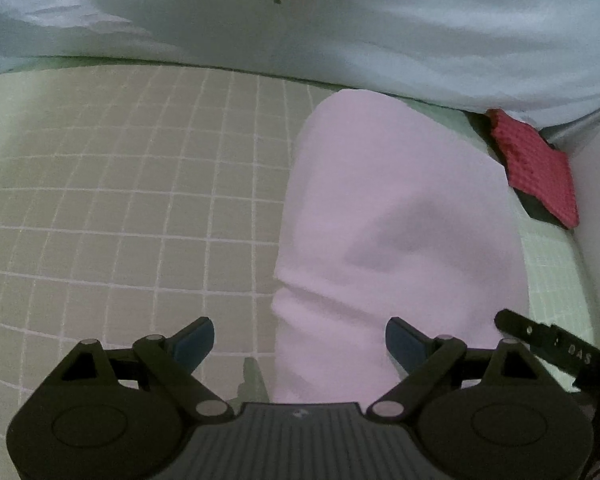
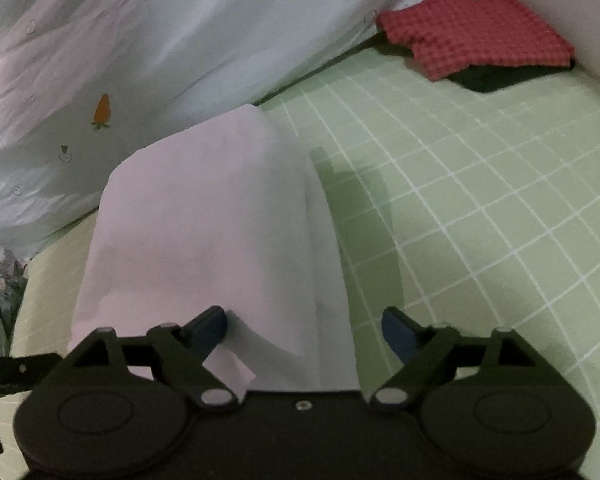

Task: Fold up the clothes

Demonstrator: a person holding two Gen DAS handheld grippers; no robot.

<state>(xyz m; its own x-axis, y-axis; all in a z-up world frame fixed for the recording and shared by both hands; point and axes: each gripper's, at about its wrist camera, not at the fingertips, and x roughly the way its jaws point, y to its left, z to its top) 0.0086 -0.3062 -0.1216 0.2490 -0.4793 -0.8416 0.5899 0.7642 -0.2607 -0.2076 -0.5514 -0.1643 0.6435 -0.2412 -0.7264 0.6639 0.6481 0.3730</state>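
Note:
A pale pink garment (image 1: 396, 216) lies folded into a long strip on the green checked sheet (image 1: 140, 200). My left gripper (image 1: 300, 344) hangs open over the strip's near end, its left finger over the sheet and its right finger over the cloth, pads apart from it. In the right wrist view the same pink garment (image 2: 204, 216) runs away from me, and my right gripper (image 2: 304, 332) stands open astride its near right corner, nothing pinched. The other gripper's black finger shows at the edge of each view.
A folded red waffle-knit cloth (image 2: 476, 32) lies on a dark garment (image 2: 492, 76) at the far right by a white wall (image 2: 564, 8). A rumpled pale quilt with carrot prints (image 1: 300, 20) bounds the far side. The green checked sheet (image 2: 480, 200) spreads to the right.

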